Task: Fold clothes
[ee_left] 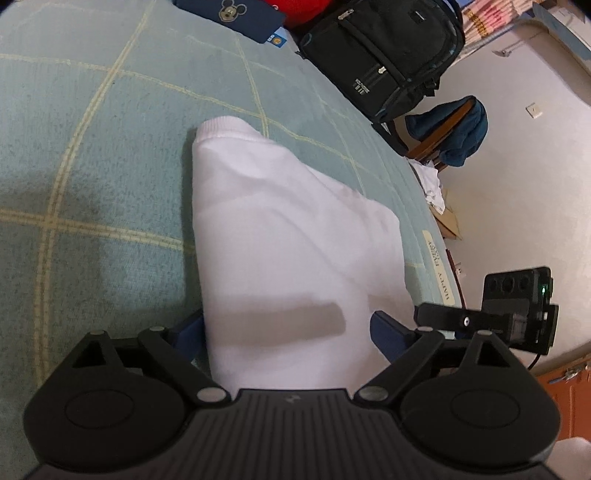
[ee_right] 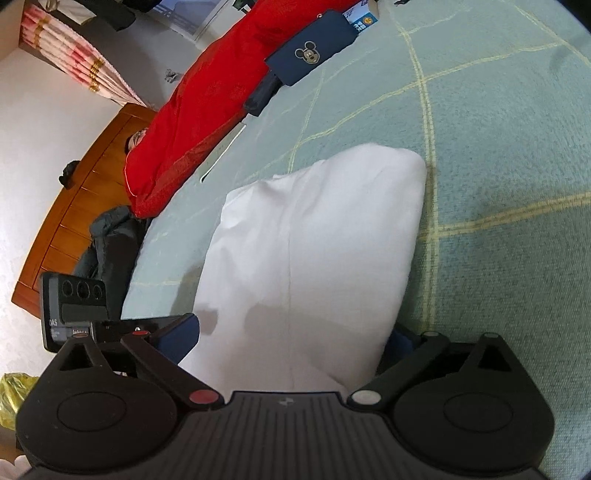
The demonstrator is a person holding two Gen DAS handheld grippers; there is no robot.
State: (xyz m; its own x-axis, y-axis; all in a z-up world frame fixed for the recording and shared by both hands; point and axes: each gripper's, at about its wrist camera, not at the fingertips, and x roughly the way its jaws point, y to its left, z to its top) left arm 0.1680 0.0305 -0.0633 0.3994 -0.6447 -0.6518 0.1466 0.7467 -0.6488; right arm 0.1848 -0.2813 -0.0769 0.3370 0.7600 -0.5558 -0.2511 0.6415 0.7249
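Note:
A folded white garment (ee_left: 280, 229) lies on a pale green checked bed cover (ee_left: 92, 147); its ribbed hem points away. My left gripper (ee_left: 291, 328) is open, its blue-padded fingers (ee_left: 388, 332) standing on either side of the garment's near edge. In the right wrist view the same white garment (ee_right: 317, 240) lies between the wide-open fingers (ee_right: 181, 332) of my right gripper (ee_right: 295, 339). The cloth's near end passes under both grippers, so contact is hidden.
A black backpack (ee_left: 384, 51) sits at the bed's far edge, beside a navy Mickey Mouse pouch (ee_left: 240, 18). A red quilt (ee_right: 207, 96) and the pouch (ee_right: 314, 51) lie along the bed's far side. A wooden headboard (ee_right: 74, 206) and a chair with blue clothing (ee_left: 450, 133) stand beyond the bed.

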